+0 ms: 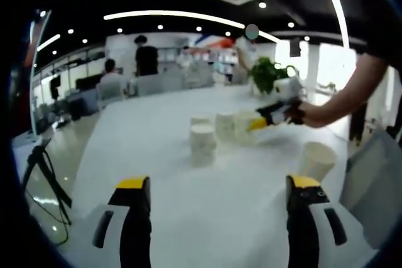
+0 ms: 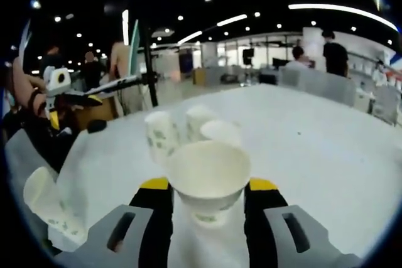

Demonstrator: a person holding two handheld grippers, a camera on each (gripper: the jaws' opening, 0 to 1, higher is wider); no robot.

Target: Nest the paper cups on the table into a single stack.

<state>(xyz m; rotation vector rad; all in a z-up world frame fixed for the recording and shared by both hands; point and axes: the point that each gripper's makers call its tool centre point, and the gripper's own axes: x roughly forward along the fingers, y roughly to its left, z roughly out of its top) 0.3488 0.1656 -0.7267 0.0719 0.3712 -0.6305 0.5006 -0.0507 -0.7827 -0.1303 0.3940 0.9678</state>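
Observation:
Several white paper cups stand on a white table [image 1: 157,155]. In the left gripper view three are grouped at the middle: one [image 1: 202,139], one [image 1: 224,127] and one [image 1: 244,123]. Another cup [image 1: 316,160] stands apart at the right. My left gripper [image 1: 218,183] is open above the near table with nothing between its jaws. The right gripper [image 1: 262,121] reaches in from the right, against the group's rightmost cup. In the right gripper view my right gripper [image 2: 209,185] is shut on an upright cup [image 2: 207,174]. Three cups [image 2: 160,136] stand behind it, and one cup [image 2: 47,202] sits at the lower left.
A potted plant [image 1: 267,73] stands at the table's far end. A tripod [image 1: 44,167] is on the floor to the left of the table, and a grey chair [image 1: 370,180] at its right. People sit and stand far behind. The left gripper [image 2: 63,92] shows at left.

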